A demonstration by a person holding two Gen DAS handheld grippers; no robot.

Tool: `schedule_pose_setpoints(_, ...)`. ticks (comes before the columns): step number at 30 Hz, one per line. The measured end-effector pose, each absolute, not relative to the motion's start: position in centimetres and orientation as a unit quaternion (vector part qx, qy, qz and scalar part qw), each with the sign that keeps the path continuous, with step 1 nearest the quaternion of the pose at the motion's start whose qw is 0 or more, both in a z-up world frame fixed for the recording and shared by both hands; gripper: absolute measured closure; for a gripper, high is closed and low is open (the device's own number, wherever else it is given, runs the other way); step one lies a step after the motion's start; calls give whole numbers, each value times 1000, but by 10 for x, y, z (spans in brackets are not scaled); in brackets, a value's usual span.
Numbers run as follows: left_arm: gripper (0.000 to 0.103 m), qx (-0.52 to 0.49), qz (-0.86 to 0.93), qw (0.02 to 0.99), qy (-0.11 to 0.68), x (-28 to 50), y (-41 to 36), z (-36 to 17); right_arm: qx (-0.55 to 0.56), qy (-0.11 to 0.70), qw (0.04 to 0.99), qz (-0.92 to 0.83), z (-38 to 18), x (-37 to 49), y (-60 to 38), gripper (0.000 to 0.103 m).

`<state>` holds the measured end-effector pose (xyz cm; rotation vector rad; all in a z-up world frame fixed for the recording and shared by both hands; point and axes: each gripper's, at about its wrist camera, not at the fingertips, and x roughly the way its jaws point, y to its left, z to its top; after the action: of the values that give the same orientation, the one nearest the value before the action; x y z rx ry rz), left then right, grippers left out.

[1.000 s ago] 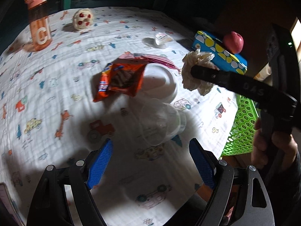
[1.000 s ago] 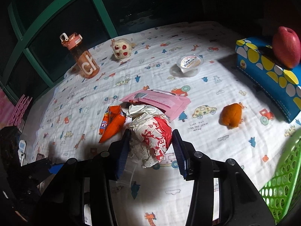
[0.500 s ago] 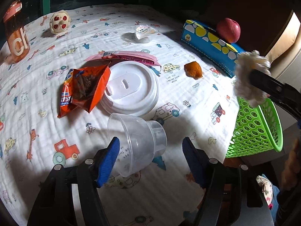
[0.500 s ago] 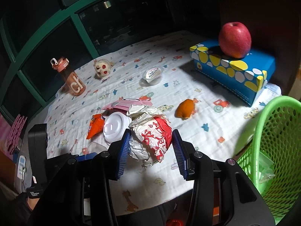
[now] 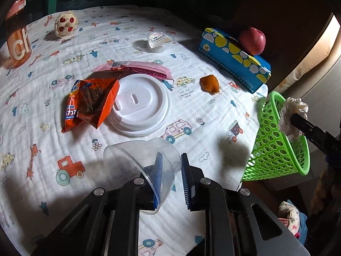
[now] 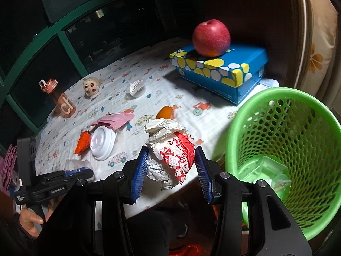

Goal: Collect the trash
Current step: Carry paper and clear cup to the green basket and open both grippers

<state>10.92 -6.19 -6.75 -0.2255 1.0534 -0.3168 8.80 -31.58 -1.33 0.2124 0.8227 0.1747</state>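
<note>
A clear plastic cup (image 5: 132, 155) lies on its side on the patterned cloth. My left gripper (image 5: 171, 157) is shut on its wall, one finger inside the cup and one outside. My right gripper (image 6: 171, 150) is shut on a crumpled white-and-red paper wrapper (image 6: 168, 132), held off the table edge just left of the green mesh basket (image 6: 283, 98). In the left wrist view that wrapper (image 5: 292, 115) hangs over the basket's rim (image 5: 275, 149). An orange snack bag (image 5: 91, 104), a white lid (image 5: 142, 104), a pink wrapper (image 5: 138, 68) and an orange peel (image 5: 210, 83) lie on the cloth.
A blue tissue box (image 5: 232, 57) with a red apple (image 5: 252, 40) on it stands at the far right. A small sealed cup (image 5: 158, 39), a plush toy (image 5: 65, 23) and an orange bottle (image 5: 18, 40) sit farther back. Clear plastic (image 6: 264, 170) lies inside the basket.
My left gripper moved onto the clear cup and closed on its wall. My right gripper carried the wrapper to the right, from over the table to beside the green basket.
</note>
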Motion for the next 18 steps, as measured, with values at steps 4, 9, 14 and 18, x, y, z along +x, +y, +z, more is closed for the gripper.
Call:
schedule_pose_setpoints(4,86,-107,-177,847,489,109,-75,-47,111,395,910,57,-13,80,-340,58)
schedule_pose_setpoints(9,86,-91,-221,848,473,115,-108,-20,117,390,913,21,-12,71,-370,58)
schedule_pose_setpoints(14,86,-73,-260,844,463,123,-148,-3,122,391,912,-14,-14,61,-398,56)
schedule_pose_setpoints(18,86,-54,-291,839,456,128,-182,8,128,396,908,-37,-19,54,-418,56)
